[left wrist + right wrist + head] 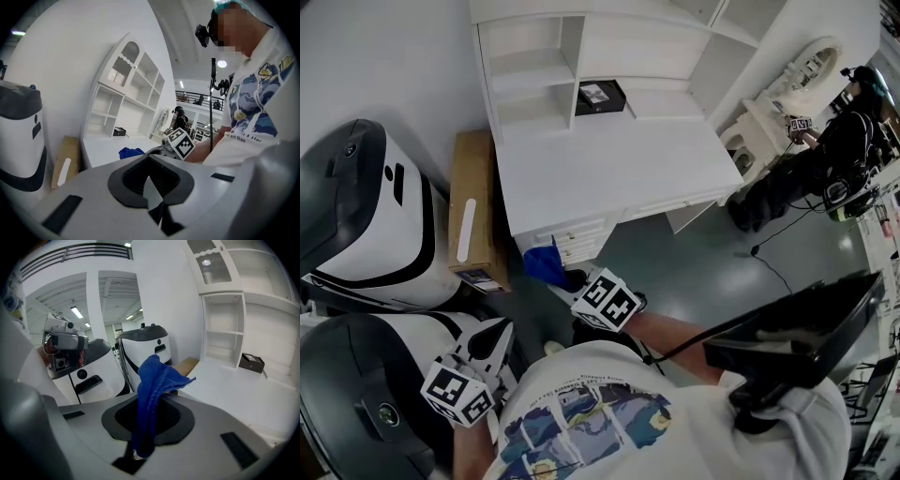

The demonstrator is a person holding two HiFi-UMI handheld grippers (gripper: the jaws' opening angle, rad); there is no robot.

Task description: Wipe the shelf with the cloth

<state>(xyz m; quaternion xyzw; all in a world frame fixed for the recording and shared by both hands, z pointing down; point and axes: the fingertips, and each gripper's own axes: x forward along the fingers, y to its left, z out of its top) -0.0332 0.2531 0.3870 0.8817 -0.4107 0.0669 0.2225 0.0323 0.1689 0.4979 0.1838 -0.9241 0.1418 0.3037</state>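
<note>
A blue cloth (546, 264) hangs in front of the white desk's (609, 169) near left corner, pinched in my right gripper (568, 280), which is shut on it. In the right gripper view the cloth (154, 380) rises out of the shut jaws of that gripper (140, 448). The white shelf unit (581, 56) stands at the back of the desk. My left gripper (492, 336) is held low by the person's body, apart from the desk. Its jaws (153, 199) look shut with nothing in them. From the left gripper view the cloth (131, 152) shows over the desk edge.
Two large white-and-black machines (366, 216) stand at the left, with a cardboard box (473, 211) between them and the desk. A small black box (600, 97) sits in a shelf compartment. Another person (825, 150) stands at the far right beside white furniture.
</note>
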